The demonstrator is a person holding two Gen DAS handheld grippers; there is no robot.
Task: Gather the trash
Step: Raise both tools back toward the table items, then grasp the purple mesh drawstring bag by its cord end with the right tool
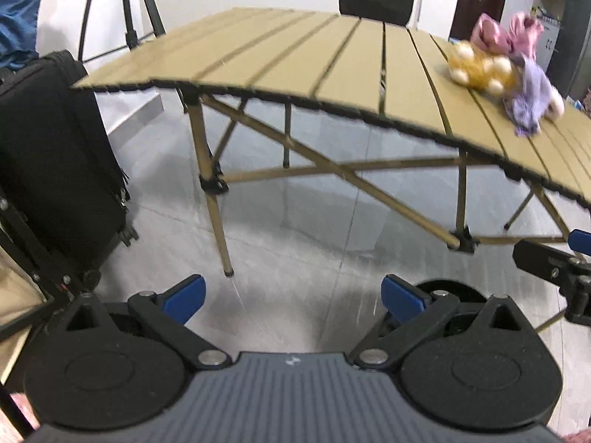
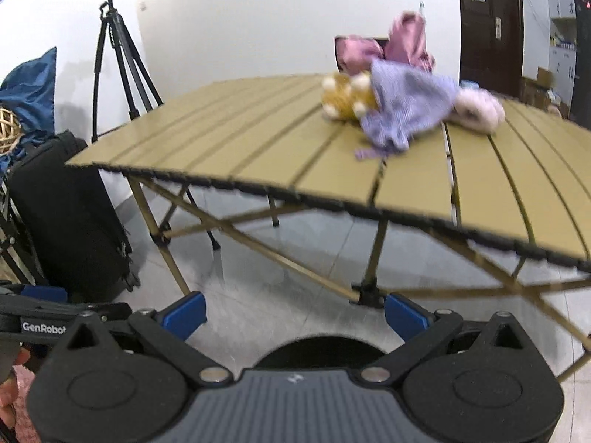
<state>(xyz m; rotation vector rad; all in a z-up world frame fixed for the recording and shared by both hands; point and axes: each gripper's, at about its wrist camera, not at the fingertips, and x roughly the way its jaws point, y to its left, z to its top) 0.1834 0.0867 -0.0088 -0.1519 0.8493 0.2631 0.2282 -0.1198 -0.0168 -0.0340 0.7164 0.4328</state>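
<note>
Clearly, "GenRobot" is printed on the left tongs (image 2: pixel 44 326); both these and the right tongs (image 2: pixel 293 315) are held apart, empty, below the worktop (image 2: pixel 258 140). A blurred heap (image 2: pixel 402 110), perhaps cloth, lies near its far right corner.

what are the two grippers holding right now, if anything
Nothing. The left gripper and right gripper are both open and empty, held low in front of the table, away from the pile of soft items.
</note>
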